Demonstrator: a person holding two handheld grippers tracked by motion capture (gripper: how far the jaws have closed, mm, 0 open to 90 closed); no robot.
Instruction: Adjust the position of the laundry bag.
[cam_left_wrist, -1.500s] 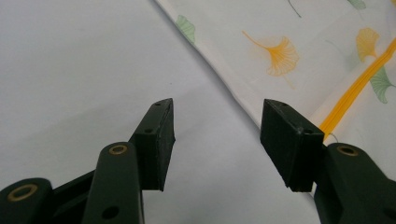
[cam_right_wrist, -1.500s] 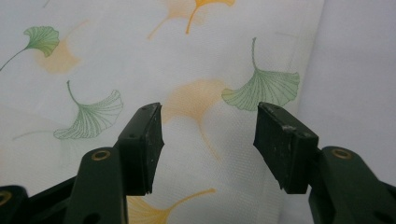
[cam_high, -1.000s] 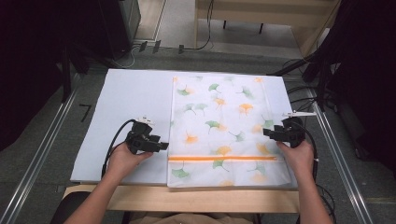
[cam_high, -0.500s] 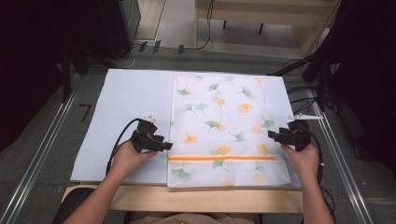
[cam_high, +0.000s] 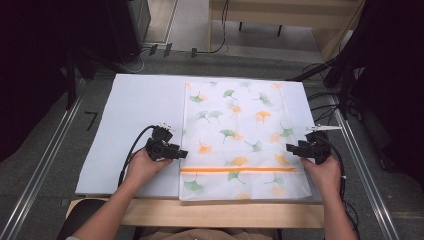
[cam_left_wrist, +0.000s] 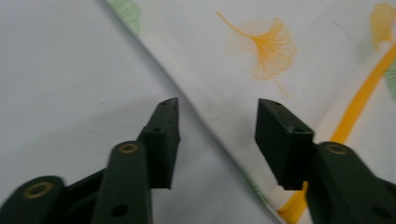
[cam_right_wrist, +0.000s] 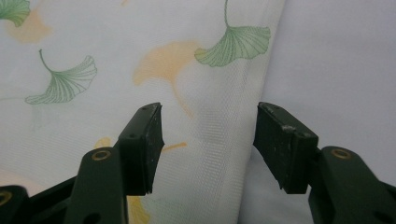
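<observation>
A white cloth (cam_high: 240, 135) printed with green and orange ginkgo leaves and one orange stripe lies flat on the pale blue mat (cam_high: 135, 110). My left gripper (cam_high: 179, 153) sits at the cloth's left edge, just above the stripe. Its jaws have just been closing, and in the left gripper view the cloth's edge (cam_left_wrist: 219, 126) runs between them untouched, so the left gripper (cam_left_wrist: 217, 135) is open. My right gripper (cam_high: 291, 148) rests at the cloth's right edge. In the right gripper view the cloth's edge (cam_right_wrist: 247, 116) lies between the open jaws of the right gripper (cam_right_wrist: 209, 140).
The mat covers a table with a wooden front edge (cam_high: 200, 212). Metal rails (cam_high: 45, 160) run along both sides. Cables (cam_high: 325, 107) lie beyond the right rail, and a dark cabinet (cam_high: 125, 25) stands at the far left.
My left gripper has slid right to the cloth's left edge. The right hand has stayed at the right edge.
</observation>
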